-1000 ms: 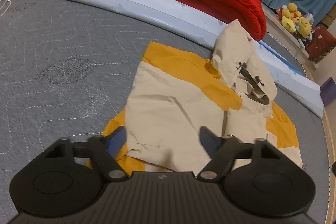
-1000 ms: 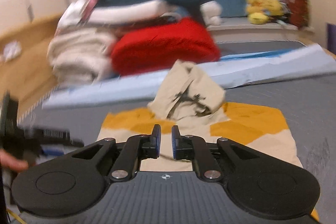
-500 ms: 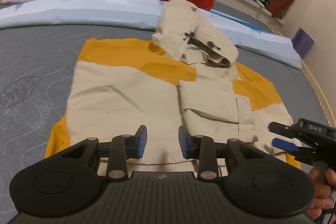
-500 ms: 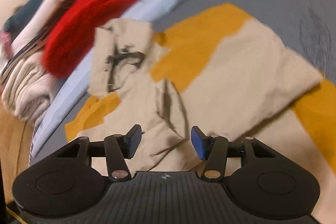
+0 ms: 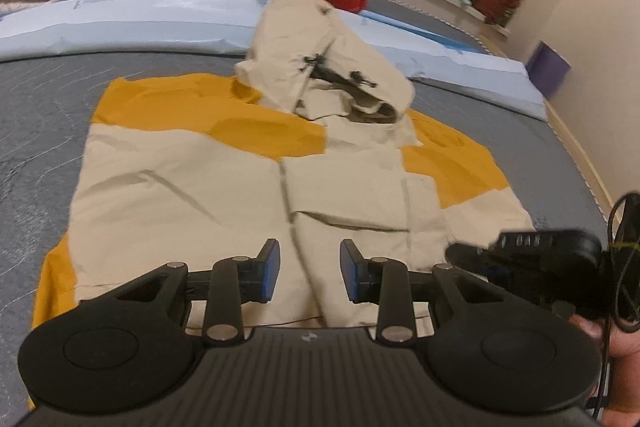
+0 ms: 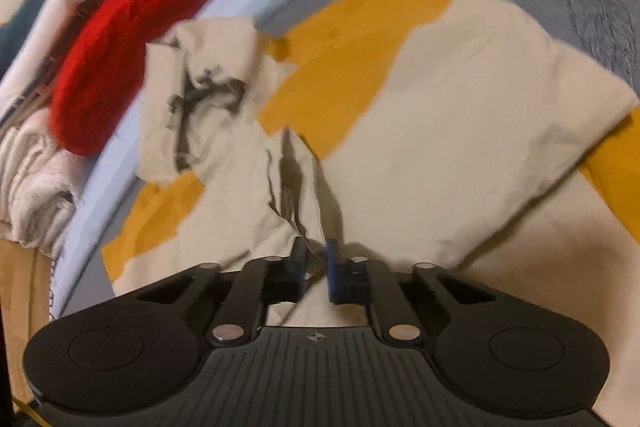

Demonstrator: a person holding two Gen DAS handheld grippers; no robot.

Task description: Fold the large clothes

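Jacket [image 5: 208,187] flat on grey mattress [image 5: 36,115]

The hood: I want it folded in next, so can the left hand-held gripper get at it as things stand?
Probably yes: the hood lies exposed beyond the left hand-held gripper, only flat jacket between; its jaws are apart, empty.

Beige-and-yellow hooded jacket [image 5: 248,187], partly folded

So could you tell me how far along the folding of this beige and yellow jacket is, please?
Part way. Done: the jacket lies flat on the grey mattress, sides apparently folded in to a rough rectangle. In hand: the right gripper has pinched a fabric ridge at the near hem; the left gripper sits half open above the hem, gripping nothing. Left: the hood sticks up, and the bottom-to-top fold remains.
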